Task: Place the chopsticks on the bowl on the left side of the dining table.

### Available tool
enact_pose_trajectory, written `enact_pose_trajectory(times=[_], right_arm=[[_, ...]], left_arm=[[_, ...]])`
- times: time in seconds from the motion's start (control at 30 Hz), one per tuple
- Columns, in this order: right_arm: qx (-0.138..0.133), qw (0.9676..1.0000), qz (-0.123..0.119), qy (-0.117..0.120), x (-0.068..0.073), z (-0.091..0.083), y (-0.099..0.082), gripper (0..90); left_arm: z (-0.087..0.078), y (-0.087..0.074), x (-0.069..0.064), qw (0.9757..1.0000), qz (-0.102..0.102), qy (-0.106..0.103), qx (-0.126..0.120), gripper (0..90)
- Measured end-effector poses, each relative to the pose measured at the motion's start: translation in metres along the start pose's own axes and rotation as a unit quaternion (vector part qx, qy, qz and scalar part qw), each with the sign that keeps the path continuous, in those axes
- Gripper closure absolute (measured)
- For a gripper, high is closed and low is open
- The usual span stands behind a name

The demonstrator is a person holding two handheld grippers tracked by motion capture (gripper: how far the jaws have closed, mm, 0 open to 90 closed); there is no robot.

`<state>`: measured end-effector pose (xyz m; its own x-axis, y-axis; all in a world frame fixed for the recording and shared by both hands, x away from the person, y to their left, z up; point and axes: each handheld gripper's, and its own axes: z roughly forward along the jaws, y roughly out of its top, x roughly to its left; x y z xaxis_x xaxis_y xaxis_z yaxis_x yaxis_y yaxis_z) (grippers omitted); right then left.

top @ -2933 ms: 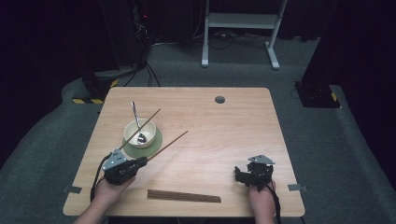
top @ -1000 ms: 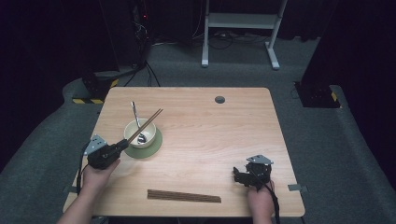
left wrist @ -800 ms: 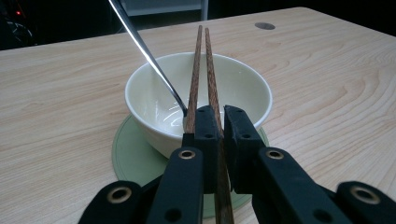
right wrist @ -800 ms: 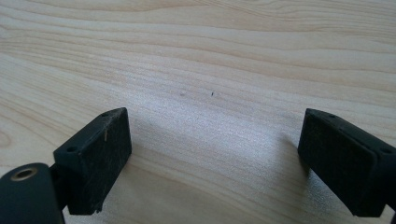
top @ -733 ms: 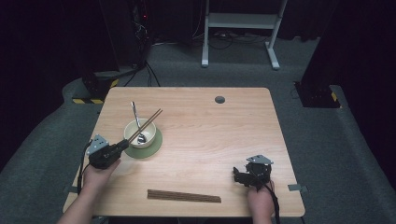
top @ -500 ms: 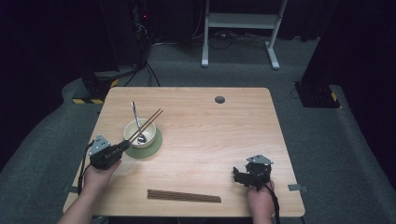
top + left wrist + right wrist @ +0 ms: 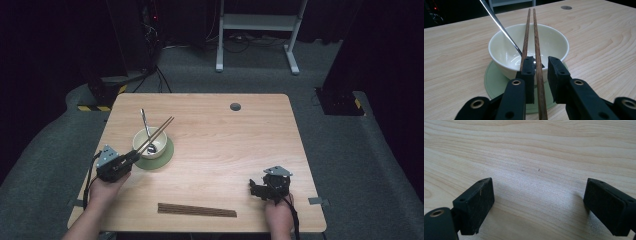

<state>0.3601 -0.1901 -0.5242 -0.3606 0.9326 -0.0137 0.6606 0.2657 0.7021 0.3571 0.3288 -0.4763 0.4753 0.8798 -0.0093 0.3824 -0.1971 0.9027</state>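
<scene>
Resting across one bowl (image 7: pixel 529 47) — two chopsticks (image 7: pixel 532 37), one spoon (image 7: pixel 499 23).

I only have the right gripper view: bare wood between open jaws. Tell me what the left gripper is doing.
Observer: The left gripper has a pair of chopsticks between its jaws. The jaws have just been opening, and there is a gap at one pad.
Operator: Say where the chopsticks rest.
Observer: Their far ends lie across the rim of a white bowl, which sits on a green coaster.
Operator: Report anything in the bowl.
Observer: A metal spoon leans in it, with its handle sticking out over the rim.
</scene>
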Motion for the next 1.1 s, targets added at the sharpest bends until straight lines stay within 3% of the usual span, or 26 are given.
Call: enact_pose_trajectory(times=[0.17,0.33,0.47,0.53,0.67,0.77,0.83,1.03,1.1], right_arm=[[0.0,1.0,0.0,0.0,0.0,0.0,0.0,9.3],[0.0,1.0,0.0,0.0,0.0,0.0,0.0,9.4],[0.0,1.0,0.0,0.001,0.0,0.0,0.0,9.3],[0.0,1.0,-0.001,0.001,0.0,0.0,0.0,9.2],[0.0,1.0,0.0,0.001,0.0,0.0,0.0,9.3],[0.0,1.0,0.0,0.001,0.0,0.0,0.0,9.2],[0.0,1.0,0.0,0.001,0.0,0.0,0.0,9.3],[0.0,1.0,-0.001,0.001,0.0,0.0,0.0,9.2],[0.0,1.0,-0.001,0.001,0.0,0.0,0.0,9.2]], left_arm=[[-0.009,0.002,-0.006,1.0,0.004,-0.006,-0.003,66.7],[-0.019,0.002,-0.021,0.9985,0.006,-0.055,-0.008,64.4],[-0.016,0.004,-0.039,0.9935,-0.001,-0.114,0.0,60.3],[-0.012,0.005,-0.049,0.9909,0.013,-0.133,0.011,57.2],[-0.003,0.0,-0.07,0.9835,0.05,-0.167,0.047,52.4],[0.004,-0.004,-0.083,0.9781,0.076,-0.18,0.072,50.1],[0.008,-0.006,-0.089,0.9762,0.08,-0.184,0.082,49.7],[0.012,-0.008,-0.091,0.9751,0.083,-0.185,0.089,49.5],[0.011,-0.008,-0.09,0.9766,0.08,-0.181,0.086,49.5]])
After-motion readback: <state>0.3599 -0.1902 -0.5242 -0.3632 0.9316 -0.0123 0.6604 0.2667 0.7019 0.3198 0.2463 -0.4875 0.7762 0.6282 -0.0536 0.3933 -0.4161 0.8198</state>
